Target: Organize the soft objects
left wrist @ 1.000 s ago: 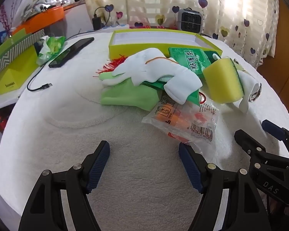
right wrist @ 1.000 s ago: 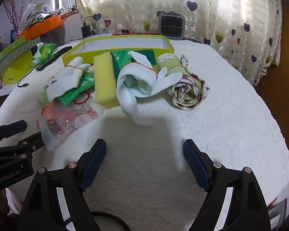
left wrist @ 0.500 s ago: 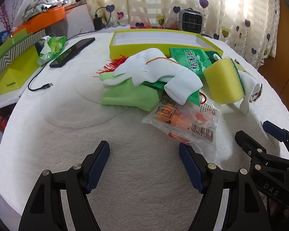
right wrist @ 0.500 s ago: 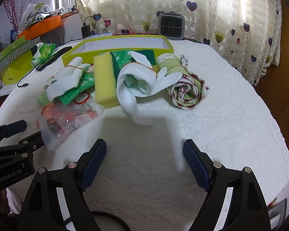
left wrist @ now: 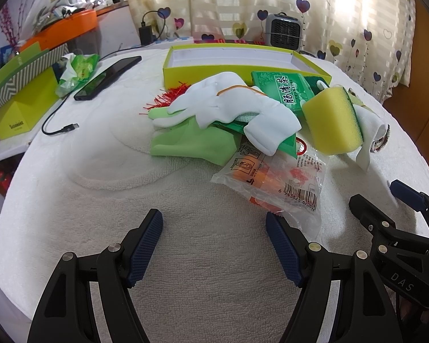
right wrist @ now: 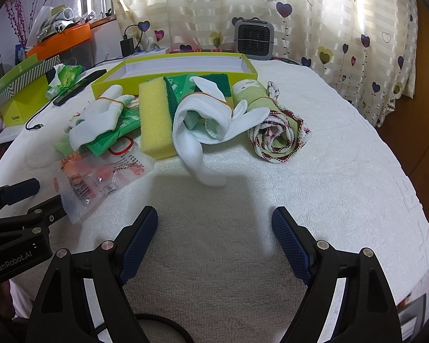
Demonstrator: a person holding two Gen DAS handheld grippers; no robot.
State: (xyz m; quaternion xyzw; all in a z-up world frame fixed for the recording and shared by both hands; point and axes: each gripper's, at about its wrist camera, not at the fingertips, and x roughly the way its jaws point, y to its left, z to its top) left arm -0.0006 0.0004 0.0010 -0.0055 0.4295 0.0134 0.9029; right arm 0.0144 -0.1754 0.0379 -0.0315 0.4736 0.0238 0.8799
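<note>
White towelling covers the counter (right wrist: 343, 171) where my soft things lie heaped ahead of both tongs. My left tongs (left wrist: 214, 238) gape wide and empty, the plastic packet (left wrist: 274, 184) just beyond their right finger. My right tongs (right wrist: 214, 233) gape empty too, the white sock (right wrist: 194, 140) well ahead.

My left gripper (left wrist: 214, 228) hangs spread wide over the white worktop (left wrist: 85, 177); just ahead lie a clear snack packet (left wrist: 274, 183), white glove (left wrist: 228, 105) and yellow sponge (left wrist: 331, 123).
</note>
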